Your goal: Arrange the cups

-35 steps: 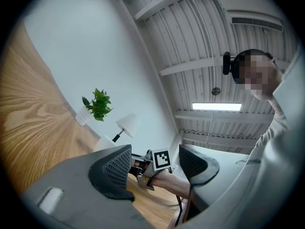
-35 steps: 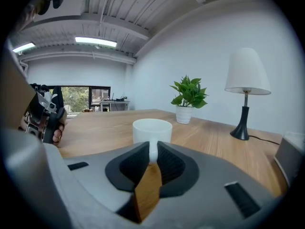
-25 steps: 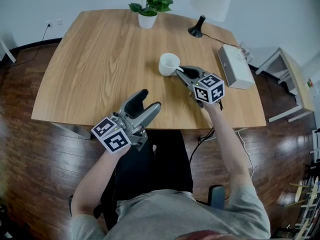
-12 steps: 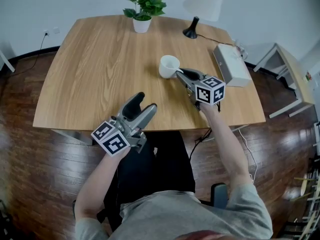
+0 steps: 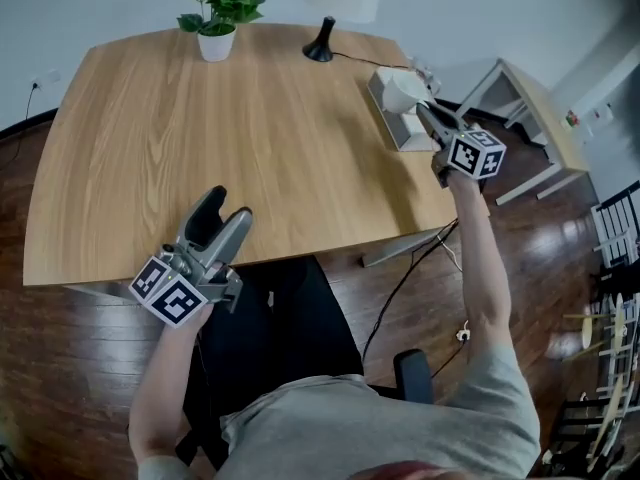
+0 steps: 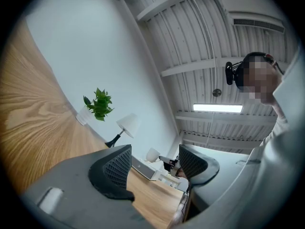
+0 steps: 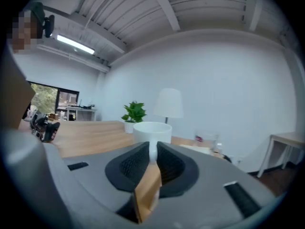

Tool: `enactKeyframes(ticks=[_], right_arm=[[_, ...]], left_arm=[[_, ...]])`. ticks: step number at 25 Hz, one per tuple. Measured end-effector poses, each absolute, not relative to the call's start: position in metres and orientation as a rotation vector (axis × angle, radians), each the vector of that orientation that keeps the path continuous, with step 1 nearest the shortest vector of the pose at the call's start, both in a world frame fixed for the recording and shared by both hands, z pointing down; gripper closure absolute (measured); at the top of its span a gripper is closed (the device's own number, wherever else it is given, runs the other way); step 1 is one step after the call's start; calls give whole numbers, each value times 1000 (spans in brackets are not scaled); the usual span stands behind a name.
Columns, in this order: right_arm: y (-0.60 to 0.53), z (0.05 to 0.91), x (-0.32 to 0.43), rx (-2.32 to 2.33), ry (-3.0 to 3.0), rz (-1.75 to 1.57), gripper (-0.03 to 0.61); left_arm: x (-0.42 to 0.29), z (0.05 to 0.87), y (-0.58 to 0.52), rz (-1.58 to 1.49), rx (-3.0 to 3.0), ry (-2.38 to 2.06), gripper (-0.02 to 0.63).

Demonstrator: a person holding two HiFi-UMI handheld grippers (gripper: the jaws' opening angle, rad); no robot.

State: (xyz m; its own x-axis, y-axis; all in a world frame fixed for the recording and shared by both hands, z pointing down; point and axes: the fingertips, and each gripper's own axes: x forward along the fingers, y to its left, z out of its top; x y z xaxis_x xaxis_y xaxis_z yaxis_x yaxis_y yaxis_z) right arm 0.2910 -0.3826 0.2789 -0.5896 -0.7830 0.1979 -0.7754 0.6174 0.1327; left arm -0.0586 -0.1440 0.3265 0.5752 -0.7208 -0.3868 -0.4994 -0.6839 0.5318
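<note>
R hand-held gripper [image 7: 153,160] tight on cup [image 7: 151,129]

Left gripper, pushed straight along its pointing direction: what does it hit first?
Nothing close: the left gripper has open, empty fingers over the table. Far off, the line reaches the white box and the cup in the right gripper; depth unclear, it may pass above.

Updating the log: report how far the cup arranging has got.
Done: nothing yet; no cup stands set down in view. In hand: the right tongs are shut on the handle of the white cup, held by the white box at the right edge of the table. The left tongs are open and empty. Left: setting this cup down; no other cups are visible.
</note>
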Motion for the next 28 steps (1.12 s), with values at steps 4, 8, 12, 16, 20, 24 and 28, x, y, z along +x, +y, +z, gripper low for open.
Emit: enactKeyframes(ticks=[4, 8, 12, 16, 20, 24, 28], right_arm=[[-405, 295, 378, 1410, -2431, 24, 511], [-409, 306, 410, 1426, -2419, 63, 511], [-419, 309, 418, 1381, -2443, 66, 511], [-430, 314, 426, 1319, -2467, 94, 509], [-433, 313, 424, 1288, -2487, 106, 511], [-435, 312, 423, 1348, -2439, 88, 497], [-428, 304, 430, 1465, -2403, 110, 380]], left_arm=[[-58, 328, -144, -835, 2448, -990, 308], [-57, 328, -143, -834, 2449, -993, 308], [-55, 327, -142, -838, 2450, -997, 308], [-55, 327, -143, -832, 2450, -994, 308], [-56, 327, -142, -834, 2449, -994, 308], [-54, 327, -143, -836, 2447, -999, 308], [-50, 325, -144, -838, 2445, -1002, 308]])
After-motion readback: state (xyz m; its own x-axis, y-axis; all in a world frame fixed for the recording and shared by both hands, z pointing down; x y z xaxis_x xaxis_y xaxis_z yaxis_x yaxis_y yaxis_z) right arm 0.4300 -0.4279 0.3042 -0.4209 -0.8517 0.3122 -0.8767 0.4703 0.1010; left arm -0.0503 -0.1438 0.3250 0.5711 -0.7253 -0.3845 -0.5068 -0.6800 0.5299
